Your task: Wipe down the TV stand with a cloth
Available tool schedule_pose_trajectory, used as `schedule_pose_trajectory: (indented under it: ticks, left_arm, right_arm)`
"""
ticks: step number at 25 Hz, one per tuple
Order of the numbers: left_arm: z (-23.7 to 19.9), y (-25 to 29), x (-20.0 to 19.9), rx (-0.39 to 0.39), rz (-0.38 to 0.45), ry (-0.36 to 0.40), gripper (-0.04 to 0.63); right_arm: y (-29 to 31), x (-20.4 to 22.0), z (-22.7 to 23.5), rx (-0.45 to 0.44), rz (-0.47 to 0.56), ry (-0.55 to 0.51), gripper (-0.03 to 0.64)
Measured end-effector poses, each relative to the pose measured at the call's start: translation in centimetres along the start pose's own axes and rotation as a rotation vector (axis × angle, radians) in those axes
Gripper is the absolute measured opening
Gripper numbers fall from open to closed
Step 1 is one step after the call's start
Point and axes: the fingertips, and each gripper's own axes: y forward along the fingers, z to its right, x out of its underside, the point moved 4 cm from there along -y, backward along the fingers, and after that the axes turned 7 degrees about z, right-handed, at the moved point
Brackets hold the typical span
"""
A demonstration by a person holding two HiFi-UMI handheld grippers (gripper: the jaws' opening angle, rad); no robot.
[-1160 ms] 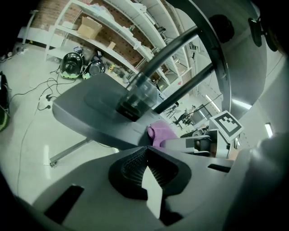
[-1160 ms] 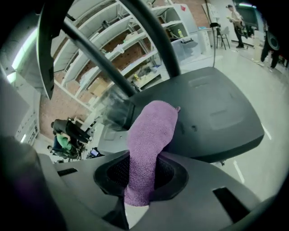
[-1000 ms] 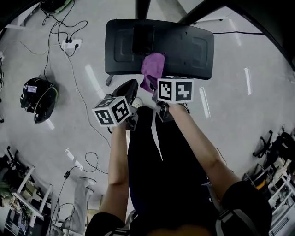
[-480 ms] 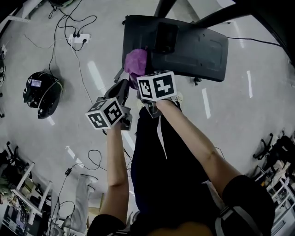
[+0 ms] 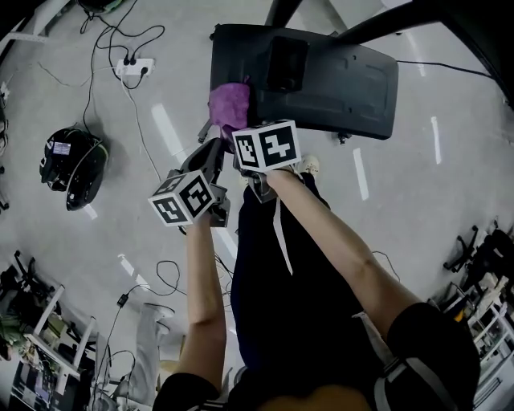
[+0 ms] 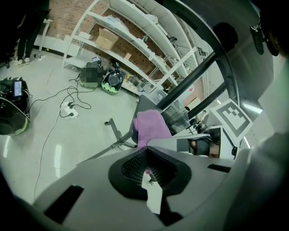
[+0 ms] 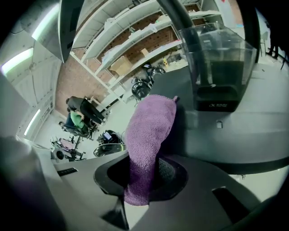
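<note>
The TV stand's dark base [image 5: 337,80] lies on the floor at the top of the head view, with a post socket [image 5: 287,63] in its middle. A purple cloth [image 5: 229,103] rests on the base's near left corner, and my right gripper [image 5: 243,128] is shut on it. In the right gripper view the cloth [image 7: 149,131] hangs out of the shut jaws onto the base [image 7: 257,135], left of the tinted socket housing [image 7: 216,63]. My left gripper [image 5: 210,159] hovers beside and below the right one, off the base, shut with nothing in it [image 6: 146,164].
A black helmet-like object [image 5: 71,164] sits on the floor to the left. A power strip [image 5: 132,66] and cables trail across the floor there. The stand's legs [image 5: 277,10] run off the top. Shelving [image 6: 126,27] lines the far wall.
My right gripper has dragged the cloth leftwards along the base's front, from the middle to the left corner. The left gripper has stayed close beside it.
</note>
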Motion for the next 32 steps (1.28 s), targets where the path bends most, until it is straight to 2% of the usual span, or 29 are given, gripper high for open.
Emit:
schedule_pose_trajectory:
  ticks: [9, 16, 32]
  left_arm:
    - [3.6, 2.6, 1.6, 0.044, -0.031, 0.030, 0.008]
    - [6.8, 4.2, 3.8, 0.073, -0.077, 0.056, 0.008]
    - [14.1, 7.1, 7.7, 0.088, -0.112, 0.082, 0.006]
  right_arm:
    - [-3.3, 0.7, 4.9, 0.027, 0.037, 0.132, 0.089]
    - [-6.2, 1.2, 8.3, 0.062, 0.057, 0.153, 0.089]
    - [-13.8, 0.5, 17.0, 0.105, 0.141, 0.276, 0.089]
